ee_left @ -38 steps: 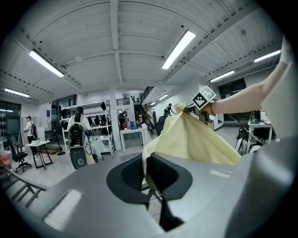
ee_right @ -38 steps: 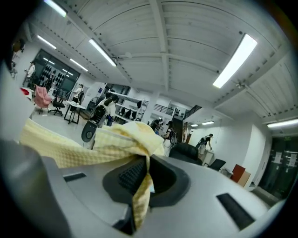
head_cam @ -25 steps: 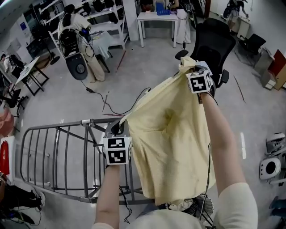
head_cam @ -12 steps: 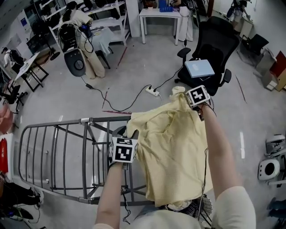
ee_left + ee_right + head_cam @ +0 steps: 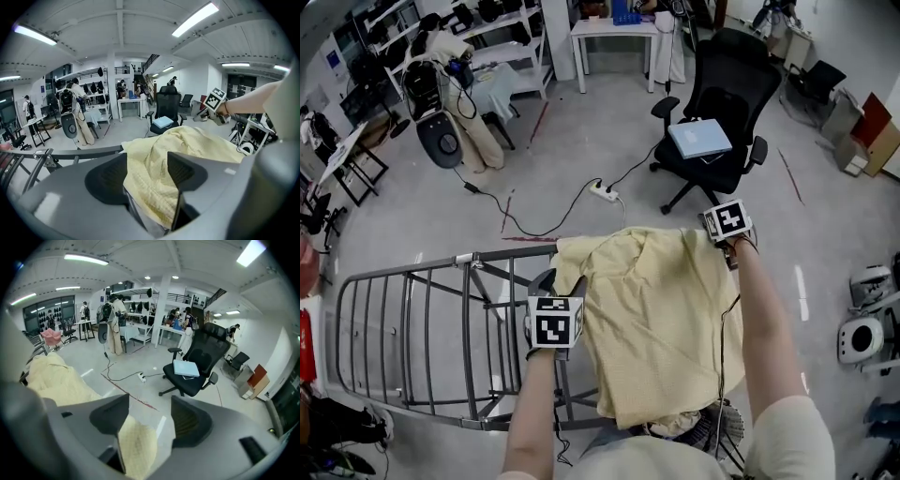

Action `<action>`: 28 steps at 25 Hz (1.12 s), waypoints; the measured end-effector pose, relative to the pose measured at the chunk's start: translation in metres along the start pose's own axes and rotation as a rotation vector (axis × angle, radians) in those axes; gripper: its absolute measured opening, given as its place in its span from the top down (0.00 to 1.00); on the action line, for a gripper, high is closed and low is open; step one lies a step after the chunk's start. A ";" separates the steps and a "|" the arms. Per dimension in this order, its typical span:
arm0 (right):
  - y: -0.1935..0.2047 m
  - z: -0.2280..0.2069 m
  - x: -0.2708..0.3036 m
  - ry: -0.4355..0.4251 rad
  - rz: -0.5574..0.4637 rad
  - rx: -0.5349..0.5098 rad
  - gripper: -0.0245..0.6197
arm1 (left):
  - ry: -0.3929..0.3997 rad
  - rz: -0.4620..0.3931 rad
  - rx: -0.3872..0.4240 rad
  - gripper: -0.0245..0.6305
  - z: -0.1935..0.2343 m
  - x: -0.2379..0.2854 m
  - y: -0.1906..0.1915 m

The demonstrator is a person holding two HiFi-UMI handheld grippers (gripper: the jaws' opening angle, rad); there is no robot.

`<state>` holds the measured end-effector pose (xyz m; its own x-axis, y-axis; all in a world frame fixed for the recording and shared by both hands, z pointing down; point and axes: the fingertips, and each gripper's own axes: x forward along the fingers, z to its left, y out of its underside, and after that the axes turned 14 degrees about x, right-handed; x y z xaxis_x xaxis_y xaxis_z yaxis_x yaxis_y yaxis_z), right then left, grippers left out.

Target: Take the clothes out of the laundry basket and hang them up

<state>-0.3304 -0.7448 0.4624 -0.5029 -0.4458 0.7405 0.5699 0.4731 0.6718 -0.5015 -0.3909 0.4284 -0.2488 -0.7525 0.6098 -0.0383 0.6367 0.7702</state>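
A pale yellow shirt (image 5: pixel 661 319) lies draped over the right end of the grey metal drying rack (image 5: pixel 412 281). My left gripper (image 5: pixel 560 279) is at the shirt's near-left edge, over the rack's bars. Its jaws are opening, and in the left gripper view (image 5: pixel 147 171) the yellow cloth (image 5: pixel 150 187) lies loose between them. My right gripper (image 5: pixel 712 230) is at the shirt's far-right corner. Its jaws are opening too, and in the right gripper view (image 5: pixel 149 416) a fold of cloth (image 5: pixel 137 446) rests against one pad, clear of the other. The laundry basket (image 5: pixel 717 433) peeks out under the shirt's lower edge.
A black office chair (image 5: pixel 717 103) with a light blue flat box (image 5: pixel 699 138) on its seat stands beyond the rack. A power strip (image 5: pixel 603 192) and cables lie on the floor. A white table (image 5: pixel 614 37) and shelves are at the back. A white device (image 5: pixel 861 342) sits at right.
Both grippers came down from a raised hold and brought the shirt onto the rack. Their jaws have parted from shut to wide, and the cloth now rests on the bars.
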 end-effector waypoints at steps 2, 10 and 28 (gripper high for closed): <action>0.015 -0.007 -0.006 -0.018 -0.006 0.034 0.54 | 0.005 -0.020 -0.012 0.55 -0.007 -0.005 -0.003; 0.081 -0.014 -0.021 -0.148 0.048 0.160 0.65 | 0.049 -0.046 -0.017 0.56 -0.040 -0.022 0.001; 0.086 -0.063 -0.044 0.003 -0.003 0.122 0.96 | 0.090 -0.003 -0.058 0.64 -0.091 -0.066 0.055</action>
<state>-0.2183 -0.7324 0.4865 -0.5027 -0.4497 0.7383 0.4849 0.5604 0.6714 -0.3991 -0.3219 0.4475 -0.1609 -0.7683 0.6196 0.0175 0.6254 0.7801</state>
